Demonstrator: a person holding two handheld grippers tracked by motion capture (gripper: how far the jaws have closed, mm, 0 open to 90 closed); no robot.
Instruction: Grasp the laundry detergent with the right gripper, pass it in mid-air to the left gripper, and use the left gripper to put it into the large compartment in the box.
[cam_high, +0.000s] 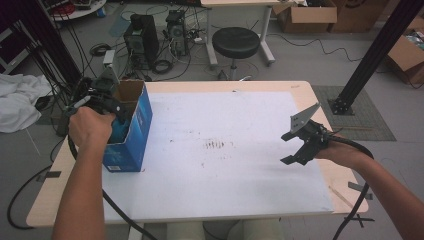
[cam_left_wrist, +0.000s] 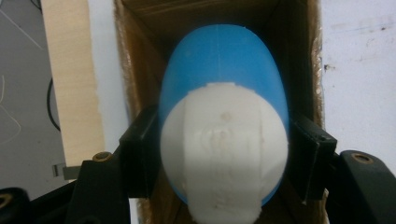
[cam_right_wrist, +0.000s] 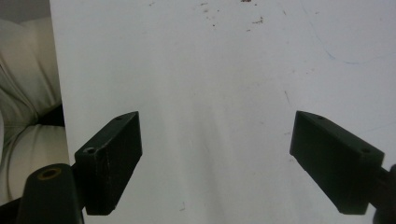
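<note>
clamping a blue-and-white plastic bottle (cam_left_wrist: 223, 140) by its sides, the left gripper (cam_left_wrist: 226, 154) holds it in the mouth of the blue cardboard box (cam_high: 131, 131); whether lowering or lifting, i cannot tell. the right gripper (cam_right_wrist: 219, 158) hangs spread wide and empty over the white table sheet (cam_high: 225, 150).

You have one blue bottle (cam_left_wrist: 219, 60) with white cap (cam_left_wrist: 224, 154), cap toward you, inside an open blue carton (cam_high: 135, 132) at bench's left.
</note>
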